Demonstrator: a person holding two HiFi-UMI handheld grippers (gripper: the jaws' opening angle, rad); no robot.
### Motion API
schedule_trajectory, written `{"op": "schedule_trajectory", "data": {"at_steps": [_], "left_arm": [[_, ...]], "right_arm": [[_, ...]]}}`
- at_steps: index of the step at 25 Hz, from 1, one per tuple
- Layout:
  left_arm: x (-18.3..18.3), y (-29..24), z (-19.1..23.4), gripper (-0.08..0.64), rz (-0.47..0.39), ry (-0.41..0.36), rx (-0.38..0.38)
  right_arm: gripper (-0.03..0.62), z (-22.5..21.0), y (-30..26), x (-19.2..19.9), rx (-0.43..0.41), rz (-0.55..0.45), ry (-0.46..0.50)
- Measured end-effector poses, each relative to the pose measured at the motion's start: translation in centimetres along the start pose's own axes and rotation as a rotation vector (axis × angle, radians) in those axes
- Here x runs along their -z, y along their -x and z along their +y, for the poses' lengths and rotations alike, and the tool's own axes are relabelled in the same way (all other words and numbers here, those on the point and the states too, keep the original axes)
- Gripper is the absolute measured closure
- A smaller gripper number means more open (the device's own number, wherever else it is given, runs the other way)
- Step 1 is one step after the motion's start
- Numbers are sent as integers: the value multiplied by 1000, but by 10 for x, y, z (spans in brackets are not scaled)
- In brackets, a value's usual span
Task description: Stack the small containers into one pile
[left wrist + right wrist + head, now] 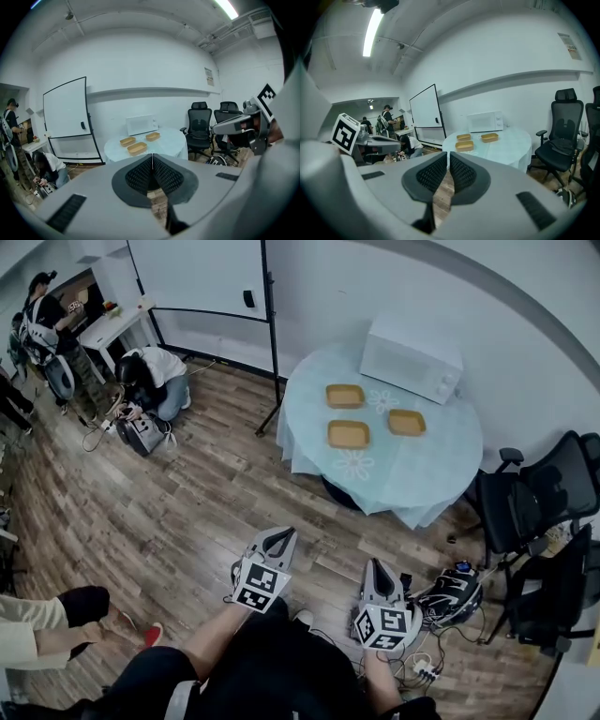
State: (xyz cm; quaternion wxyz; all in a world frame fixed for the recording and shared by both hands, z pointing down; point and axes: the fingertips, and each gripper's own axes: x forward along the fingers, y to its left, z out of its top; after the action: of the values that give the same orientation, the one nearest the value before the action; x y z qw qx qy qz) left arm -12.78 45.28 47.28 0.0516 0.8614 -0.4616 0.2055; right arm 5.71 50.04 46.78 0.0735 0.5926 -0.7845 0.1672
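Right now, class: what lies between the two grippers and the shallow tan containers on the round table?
Head view: bare wooden plank floor, then pale blue tablecloth before the nearest tan container.

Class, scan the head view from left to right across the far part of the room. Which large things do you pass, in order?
Crouching person → round table → black office chair. The whiteboard overlaps the person, so it is left out.

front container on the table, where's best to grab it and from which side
Probably its near wall: the front container sits flat, shallow and open-topped on the table, apart from the other two. So come down from above on the near side, one jaw inside the rim and one outside.
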Motion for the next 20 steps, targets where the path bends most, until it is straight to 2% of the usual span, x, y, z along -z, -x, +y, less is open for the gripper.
{"op": "schedule_trajectory", "data": {"at_steps": [10,20], "left_arm": [[-5,-19,-2,546,3,-3,-2],[-17,-90,36,546,18,15,33]], "right_arm": [[566,-15,-12,-2,-11,2,-21],[566,-33,-84,-19,-2,33,-28]]}}
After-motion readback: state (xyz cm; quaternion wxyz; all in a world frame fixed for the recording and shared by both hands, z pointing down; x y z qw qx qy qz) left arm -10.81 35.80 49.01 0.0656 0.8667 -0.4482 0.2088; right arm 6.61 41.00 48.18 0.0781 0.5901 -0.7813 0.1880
